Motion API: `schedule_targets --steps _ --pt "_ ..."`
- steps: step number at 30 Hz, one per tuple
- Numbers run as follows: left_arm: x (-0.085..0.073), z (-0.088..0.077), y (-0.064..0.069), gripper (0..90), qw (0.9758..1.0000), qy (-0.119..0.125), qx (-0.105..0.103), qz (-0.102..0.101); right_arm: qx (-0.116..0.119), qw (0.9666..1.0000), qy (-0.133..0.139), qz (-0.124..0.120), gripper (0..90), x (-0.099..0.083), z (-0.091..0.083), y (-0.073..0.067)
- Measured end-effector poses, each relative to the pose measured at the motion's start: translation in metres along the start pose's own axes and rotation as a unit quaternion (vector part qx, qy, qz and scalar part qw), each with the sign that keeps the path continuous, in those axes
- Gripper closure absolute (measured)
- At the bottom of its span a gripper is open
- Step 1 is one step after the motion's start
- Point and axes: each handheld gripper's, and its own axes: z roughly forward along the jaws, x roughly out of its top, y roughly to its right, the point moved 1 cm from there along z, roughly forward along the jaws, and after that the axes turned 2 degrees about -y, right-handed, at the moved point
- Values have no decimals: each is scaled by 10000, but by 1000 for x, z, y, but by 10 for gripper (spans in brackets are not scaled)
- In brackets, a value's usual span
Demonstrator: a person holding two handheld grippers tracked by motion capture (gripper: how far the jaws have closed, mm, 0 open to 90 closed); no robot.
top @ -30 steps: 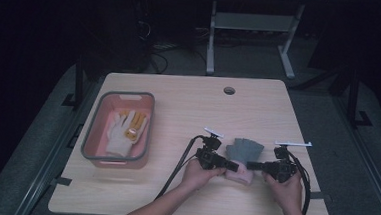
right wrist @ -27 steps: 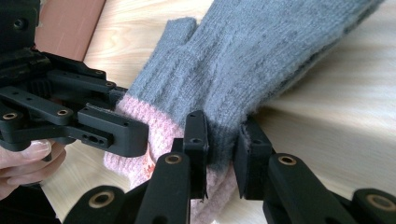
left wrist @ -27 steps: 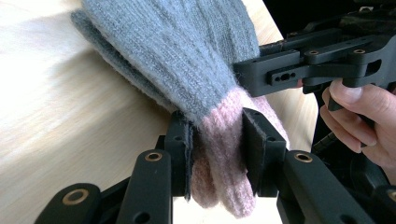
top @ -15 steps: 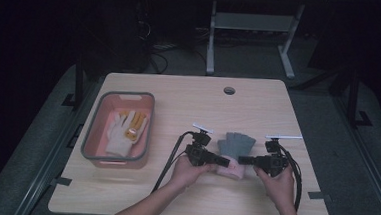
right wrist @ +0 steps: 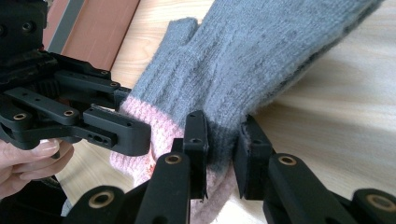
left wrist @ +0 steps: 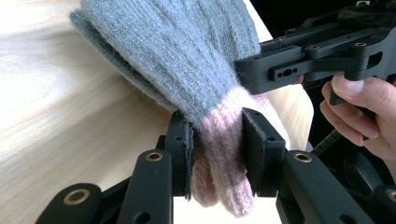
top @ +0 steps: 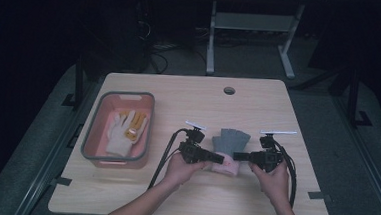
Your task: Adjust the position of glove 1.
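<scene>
The grey knitted glove with a pink cuff (top: 230, 149) sits right of the pink plastic bin (top: 118, 131), pinched at opposite cuff edges by the left gripper (top: 219, 159) and right gripper (top: 236, 155), fingers nearly closed, probably to carry it flat above the wooden surface (top: 189, 95).

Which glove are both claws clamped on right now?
The grey glove with pink cuff at table centre, not the white and yellow gloves lying in the pink bin.
</scene>
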Motion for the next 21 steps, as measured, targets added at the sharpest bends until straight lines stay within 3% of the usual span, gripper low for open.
schedule_targets --steps 21 --pt "1 -40 -9 666 9997 237 97 8 49 9995 -105 -295 762 26 12 -33"
